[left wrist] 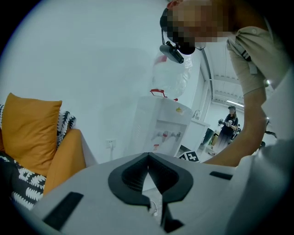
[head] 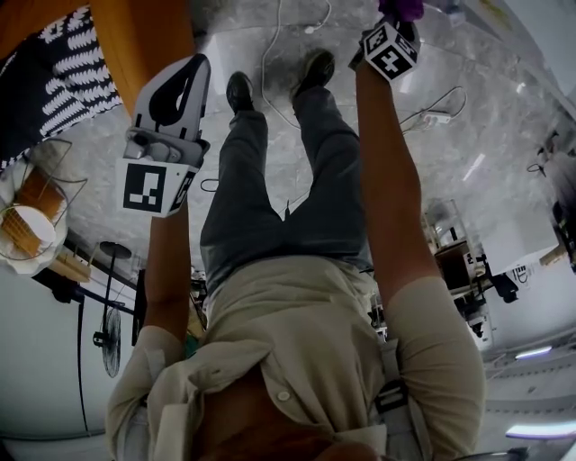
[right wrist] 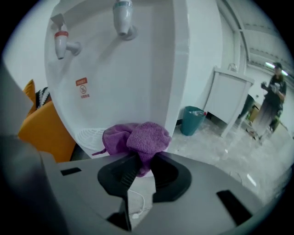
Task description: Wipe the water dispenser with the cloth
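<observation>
The white water dispenser (right wrist: 133,69) fills the right gripper view, close up, with a red tap (right wrist: 61,42) and a pale green tap (right wrist: 123,17) above a drip tray (right wrist: 91,136). My right gripper (right wrist: 144,158) is shut on a bunched purple cloth (right wrist: 137,139), held just in front of the dispenser's lower front near the tray. In the head view that cloth (head: 401,8) shows at the top edge above the right gripper (head: 394,34). My left gripper (left wrist: 148,155) is shut and holds nothing; it stands well back, and the dispenser (left wrist: 161,128) with its bottle (left wrist: 171,78) is seen from afar. In the head view the left gripper (head: 187,76) is raised at the left.
An orange sofa (left wrist: 64,156) with an orange cushion (left wrist: 28,126) and a black-and-white patterned throw (head: 63,72) stands left of the dispenser. A teal bin (right wrist: 192,120) and a white cabinet (right wrist: 229,98) are to its right. Another person (right wrist: 274,92) stands farther off. Cables (head: 279,63) lie on the floor.
</observation>
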Demonstrator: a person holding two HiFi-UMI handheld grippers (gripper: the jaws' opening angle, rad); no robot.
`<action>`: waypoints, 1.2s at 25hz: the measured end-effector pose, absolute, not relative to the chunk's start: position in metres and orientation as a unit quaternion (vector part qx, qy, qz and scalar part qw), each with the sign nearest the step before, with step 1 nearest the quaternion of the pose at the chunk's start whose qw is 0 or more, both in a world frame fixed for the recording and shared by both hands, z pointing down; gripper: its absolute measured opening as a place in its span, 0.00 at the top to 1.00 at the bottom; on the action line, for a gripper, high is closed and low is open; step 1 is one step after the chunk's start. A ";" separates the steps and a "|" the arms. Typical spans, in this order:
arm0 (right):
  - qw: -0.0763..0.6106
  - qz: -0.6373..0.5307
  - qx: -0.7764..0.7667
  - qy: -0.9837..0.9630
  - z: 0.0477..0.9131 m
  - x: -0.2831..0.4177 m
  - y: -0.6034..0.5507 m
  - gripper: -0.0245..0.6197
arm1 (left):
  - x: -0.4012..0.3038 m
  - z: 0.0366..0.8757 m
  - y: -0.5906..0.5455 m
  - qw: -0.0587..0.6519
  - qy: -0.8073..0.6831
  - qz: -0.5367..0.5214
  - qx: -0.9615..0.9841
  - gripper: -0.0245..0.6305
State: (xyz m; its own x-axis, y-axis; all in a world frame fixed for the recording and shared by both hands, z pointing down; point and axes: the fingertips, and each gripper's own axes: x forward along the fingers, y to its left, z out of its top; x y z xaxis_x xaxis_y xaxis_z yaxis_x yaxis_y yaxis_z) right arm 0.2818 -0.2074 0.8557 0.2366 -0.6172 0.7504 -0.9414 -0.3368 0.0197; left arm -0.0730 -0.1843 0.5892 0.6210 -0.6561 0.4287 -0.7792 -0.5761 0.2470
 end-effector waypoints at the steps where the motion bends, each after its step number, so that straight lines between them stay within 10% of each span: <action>1: 0.225 0.347 0.758 -0.504 0.861 0.278 -0.204 0.85 | -0.076 0.591 -0.184 0.210 -0.412 0.144 0.875 0.94; 19: 0.183 0.392 0.634 -0.641 0.957 0.091 -0.288 0.85 | -0.140 0.655 -0.147 0.220 -0.421 0.197 0.858 0.94; 30: 0.295 0.406 0.693 -0.518 1.011 0.263 -0.223 0.85 | -0.104 0.669 -0.153 0.221 -0.404 0.187 0.868 0.94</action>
State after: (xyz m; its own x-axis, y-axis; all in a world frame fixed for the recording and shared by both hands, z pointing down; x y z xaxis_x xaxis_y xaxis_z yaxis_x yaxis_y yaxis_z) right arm 0.2630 -0.2232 1.0111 0.1343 -0.4785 0.8677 -0.9568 -0.2904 -0.0120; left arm -0.1041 -0.1534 0.6686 0.6036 -0.6185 0.5031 -0.7838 -0.5760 0.2321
